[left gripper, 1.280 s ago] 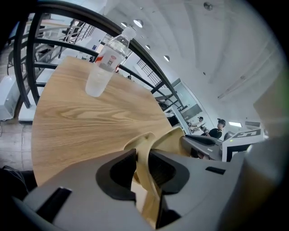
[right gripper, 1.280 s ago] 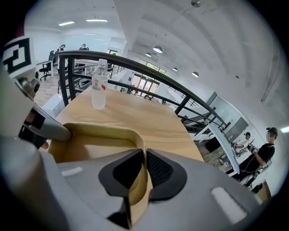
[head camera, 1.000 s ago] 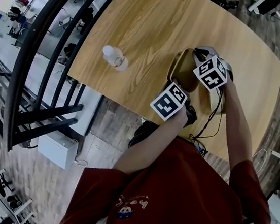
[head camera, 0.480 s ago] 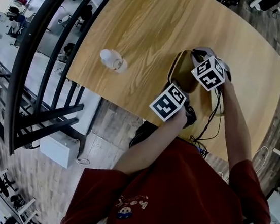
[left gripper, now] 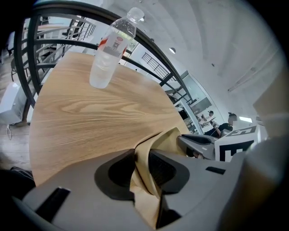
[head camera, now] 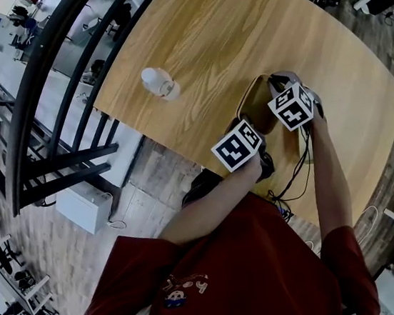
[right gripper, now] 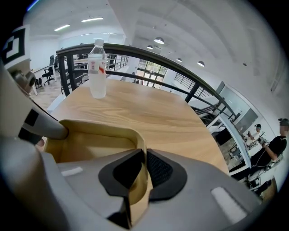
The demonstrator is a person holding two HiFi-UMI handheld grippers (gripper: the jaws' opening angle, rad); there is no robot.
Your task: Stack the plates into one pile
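At the round wooden table's point(head camera: 203, 37) near edge, left gripper point(left gripper: 143, 159) and right gripper point(right gripper: 143, 170) each pinch the thin rim of a tan rounded-square plate point(right gripper: 97, 127), seemingly light, stiff, slippery.

You are gripping a tan plate point(right gripper: 92, 143), rounded-square with a raised rim and a shallow, empty well, near the table's point(head camera: 238, 32) front edge. Its rim is sitting pinched between the pads of the right gripper point(right gripper: 143, 168) on one side, and the left gripper point(left gripper: 143, 168) is clamping the opposite rim. That rim is showing a doubled tan edge; whether a second plate is nesting there is unclear.
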